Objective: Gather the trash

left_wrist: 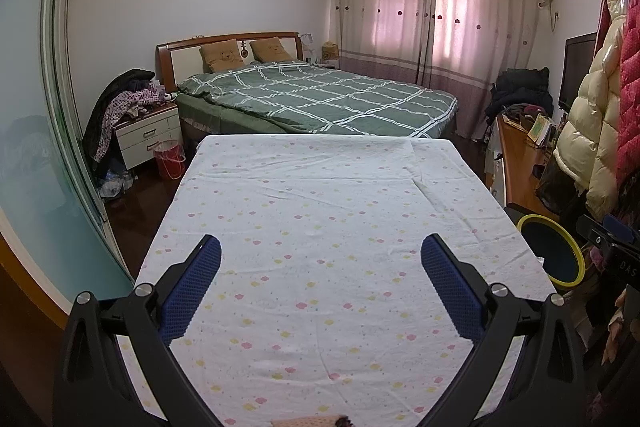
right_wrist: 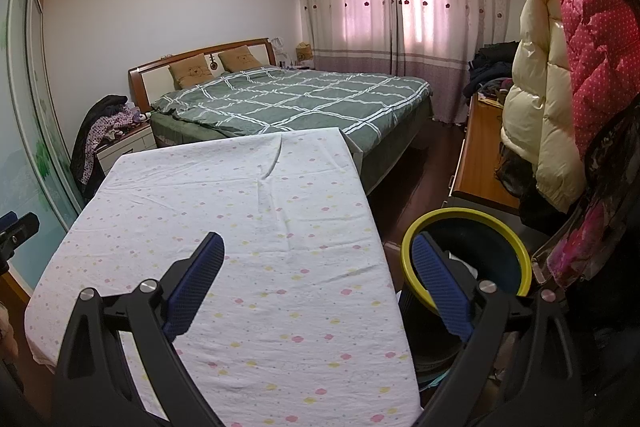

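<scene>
A table under a white cloth with small pink and yellow flowers point(left_wrist: 320, 211) fills the middle of both views point(right_wrist: 224, 211). A dark bin with a yellow-green rim point(right_wrist: 466, 259) stands off the table's right edge; it also shows in the left wrist view point(left_wrist: 554, 251). My left gripper point(left_wrist: 320, 259) is open and empty above the cloth. My right gripper point(right_wrist: 318, 259) is open and empty over the table's right edge, its right finger in front of the bin. A small brownish thing point(left_wrist: 316, 421) lies at the cloth's near edge, mostly cut off.
A bed with a green checked cover point(left_wrist: 320, 95) stands beyond the table. A nightstand piled with clothes point(left_wrist: 144, 131) and a red bucket point(left_wrist: 170, 159) are at the left. Hanging coats point(right_wrist: 560, 87) and a wooden desk point(right_wrist: 480, 155) crowd the right.
</scene>
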{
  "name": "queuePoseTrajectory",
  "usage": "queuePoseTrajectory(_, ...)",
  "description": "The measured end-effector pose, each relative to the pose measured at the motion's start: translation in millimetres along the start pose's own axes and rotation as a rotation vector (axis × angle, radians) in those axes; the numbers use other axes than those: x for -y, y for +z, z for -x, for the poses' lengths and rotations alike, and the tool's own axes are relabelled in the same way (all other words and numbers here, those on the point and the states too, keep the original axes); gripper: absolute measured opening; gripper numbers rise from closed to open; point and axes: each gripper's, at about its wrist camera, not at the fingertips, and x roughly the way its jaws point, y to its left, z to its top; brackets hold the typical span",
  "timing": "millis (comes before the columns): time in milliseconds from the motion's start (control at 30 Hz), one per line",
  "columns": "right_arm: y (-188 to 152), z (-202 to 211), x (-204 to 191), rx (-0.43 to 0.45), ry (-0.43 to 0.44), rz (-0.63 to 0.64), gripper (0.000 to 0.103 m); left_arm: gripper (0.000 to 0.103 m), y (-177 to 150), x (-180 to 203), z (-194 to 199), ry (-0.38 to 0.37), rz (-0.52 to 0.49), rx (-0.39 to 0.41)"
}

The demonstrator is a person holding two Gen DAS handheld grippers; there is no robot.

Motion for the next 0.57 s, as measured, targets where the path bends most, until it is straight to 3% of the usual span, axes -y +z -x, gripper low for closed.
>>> queuePoseTrajectory(333,-1,-10,-2,-0.020,0.006,-0.001,0.091,0.099,6,1,-9,0.025,-0.035,0.026)
queuePoseTrajectory(433,3,-31,-5,-0.049,0.021,0.005,0.096,0.099,12,-11,-48,0.001,-0.011,-0.056)
queuePoseTrajectory(567,9,-93,-13,-0.156,0.063,-0.009,0.097,0.099,16,-39,-130,0.052,0.009,-0.173)
